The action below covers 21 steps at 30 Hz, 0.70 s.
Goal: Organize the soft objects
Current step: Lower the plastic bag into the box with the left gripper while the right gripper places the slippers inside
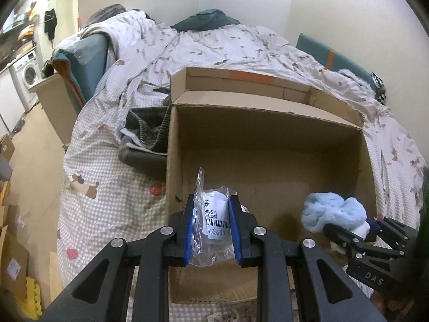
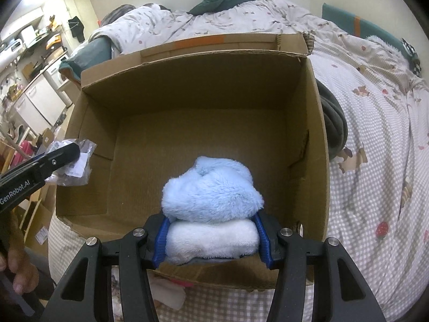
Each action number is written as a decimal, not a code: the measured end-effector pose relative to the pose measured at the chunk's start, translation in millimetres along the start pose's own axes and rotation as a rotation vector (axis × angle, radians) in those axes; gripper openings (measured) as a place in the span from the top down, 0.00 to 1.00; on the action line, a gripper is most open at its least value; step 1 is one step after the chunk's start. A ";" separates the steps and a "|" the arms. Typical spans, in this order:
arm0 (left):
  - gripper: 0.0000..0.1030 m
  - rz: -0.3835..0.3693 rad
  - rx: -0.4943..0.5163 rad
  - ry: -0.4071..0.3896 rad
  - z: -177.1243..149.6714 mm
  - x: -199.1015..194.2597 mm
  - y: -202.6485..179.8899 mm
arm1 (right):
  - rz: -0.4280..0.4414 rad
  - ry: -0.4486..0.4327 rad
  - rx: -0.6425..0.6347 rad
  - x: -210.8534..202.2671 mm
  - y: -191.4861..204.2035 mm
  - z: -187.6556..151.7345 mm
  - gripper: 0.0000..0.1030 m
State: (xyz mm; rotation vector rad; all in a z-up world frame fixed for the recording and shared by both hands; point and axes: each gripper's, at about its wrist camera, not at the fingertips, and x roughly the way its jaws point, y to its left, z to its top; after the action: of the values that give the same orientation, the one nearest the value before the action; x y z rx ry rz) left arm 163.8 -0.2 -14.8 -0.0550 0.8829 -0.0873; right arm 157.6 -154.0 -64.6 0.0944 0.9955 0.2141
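An open cardboard box [image 1: 268, 123] [image 2: 193, 86] lies on the bed, with nothing on its floor. My left gripper [image 1: 211, 204] is shut on a clear plastic bag [image 1: 214, 220] with a white barcode label, held over the box's near left corner. The same left gripper [image 2: 67, 153] and its bag [image 2: 77, 163] show at the left of the right wrist view. My right gripper [image 2: 211, 222] is shut on a fluffy blue and white plush [image 2: 211, 190], held above the box's near edge. The plush [image 1: 332, 212] shows in the left wrist view, with the right gripper [image 1: 346, 230] behind it.
A checked duvet [image 1: 112, 187] [image 2: 375, 134] covers the bed around the box. Grey knitted fabric [image 1: 147, 131] lies against the box's left side and dark grey fabric [image 2: 332, 118] against its right. Cartons [image 1: 10, 263] stand on the floor left. A person's hand [image 2: 18, 271] is at the lower left.
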 end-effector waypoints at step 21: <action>0.51 0.028 0.014 0.026 -5.8 6.2 -3.1 | 0.047 0.003 0.042 -0.1 -1.5 1.3 0.37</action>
State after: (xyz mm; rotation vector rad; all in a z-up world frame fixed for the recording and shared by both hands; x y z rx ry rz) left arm 163.1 -4.0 -23.0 -0.0282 0.9089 -0.0688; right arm 158.8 -155.5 -64.1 0.1559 1.0019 0.2368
